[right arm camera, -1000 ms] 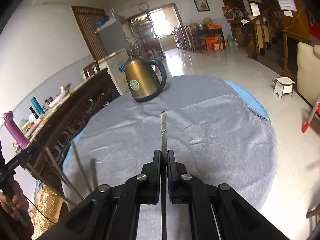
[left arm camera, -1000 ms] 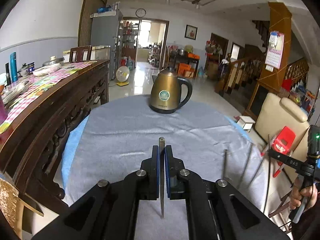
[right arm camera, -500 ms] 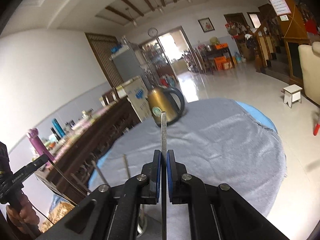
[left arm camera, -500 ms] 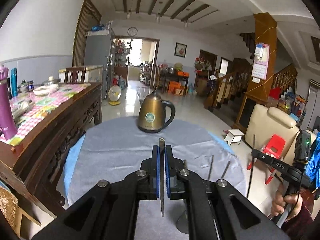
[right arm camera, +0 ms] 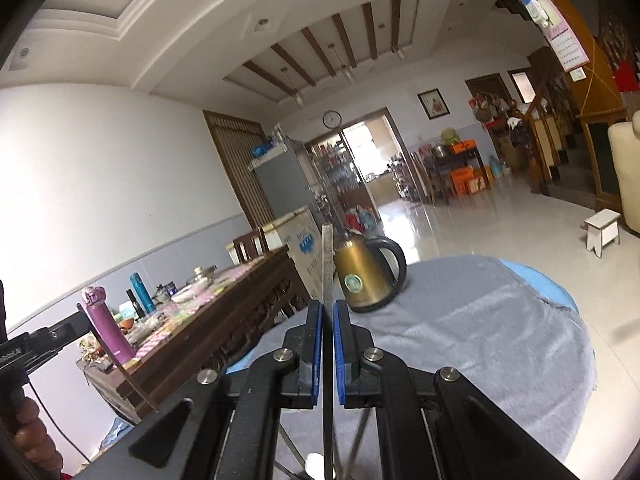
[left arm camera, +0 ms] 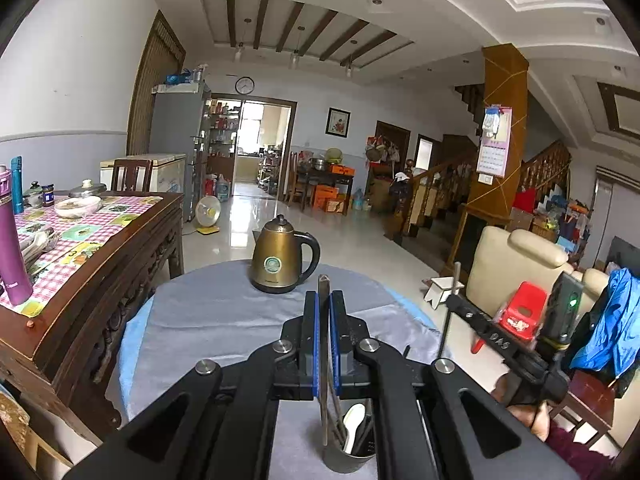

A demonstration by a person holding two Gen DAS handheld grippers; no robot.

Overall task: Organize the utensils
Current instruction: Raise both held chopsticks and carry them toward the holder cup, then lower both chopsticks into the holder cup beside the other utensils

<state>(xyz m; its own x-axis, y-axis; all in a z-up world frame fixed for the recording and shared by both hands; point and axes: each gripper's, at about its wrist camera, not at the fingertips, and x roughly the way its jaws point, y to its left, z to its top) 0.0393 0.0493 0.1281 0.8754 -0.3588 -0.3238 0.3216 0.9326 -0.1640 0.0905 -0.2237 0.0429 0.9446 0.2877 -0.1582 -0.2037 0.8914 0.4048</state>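
Both tools are clamped on metal chopsticks: the left tool (left arm camera: 324,322) pinches one chopstick (left arm camera: 322,392) upright, its lower end dipping into the cup (left arm camera: 347,462) on the grey tabletop (left arm camera: 208,320). The right tool (right arm camera: 328,332) grips another stick (right arm camera: 327,264). To finish well, I'd keep each stick vertical over the rim, lower, then let go. A white spoon (left arm camera: 354,420) and more sticks stand in the cup. A kettle (left arm camera: 280,262) sits well beyond.

Bright, even daylight from the far doorway (left arm camera: 262,140), glaring off the glossy floor (left arm camera: 360,240). Soft, faint shadows only. Heavy fisheye bending and black vignette at corners. Slight motion blur in right wrist view, near foreground soft.
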